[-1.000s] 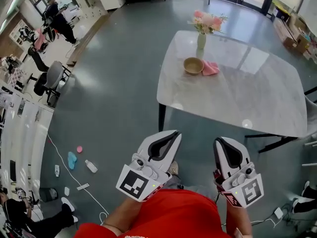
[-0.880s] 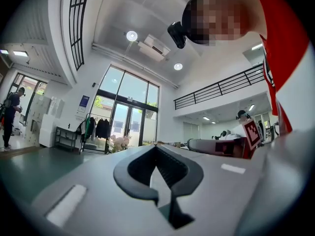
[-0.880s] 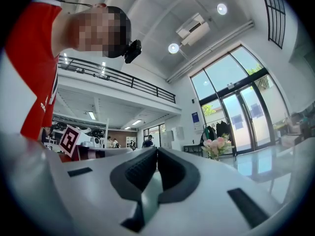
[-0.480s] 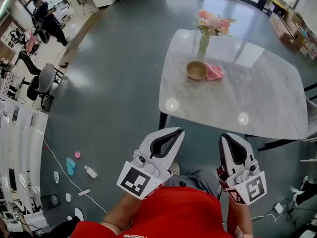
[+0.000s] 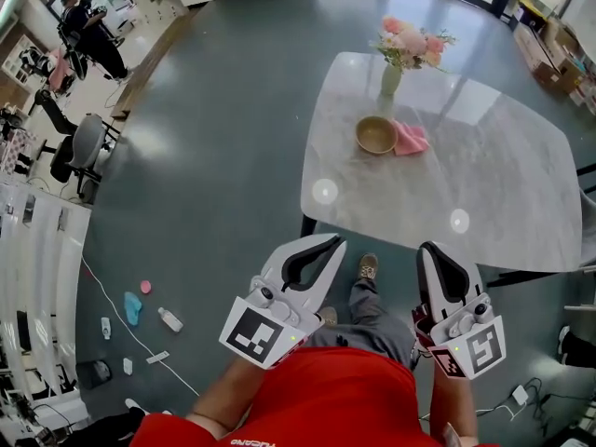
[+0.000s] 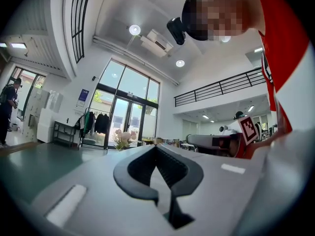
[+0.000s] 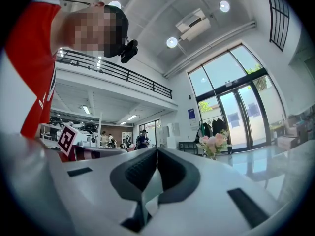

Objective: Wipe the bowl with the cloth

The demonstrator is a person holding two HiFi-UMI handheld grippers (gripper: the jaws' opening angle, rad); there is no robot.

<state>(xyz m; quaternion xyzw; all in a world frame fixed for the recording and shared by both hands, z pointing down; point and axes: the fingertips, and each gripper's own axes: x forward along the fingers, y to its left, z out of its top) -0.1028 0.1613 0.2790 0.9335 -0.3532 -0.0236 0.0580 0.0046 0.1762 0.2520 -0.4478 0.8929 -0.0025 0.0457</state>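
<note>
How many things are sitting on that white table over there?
3: a tan bowl towards the far edge, a pink cloth close on its right, and a vase of pink flowers just behind them. Nothing seems hidden.

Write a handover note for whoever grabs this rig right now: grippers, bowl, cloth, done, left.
Left gripper: shut, empty. Right gripper: shut, empty. Both held over the grey floor, short of the white marble table.
Round tan bowl sits upright on that table, crumpled pink cloth beside it, near the vase of pink flowers.
Done: nothing; cloth and bowl untouched.
Left: reach the table, pick up the cloth, wipe the bowl.
</note>
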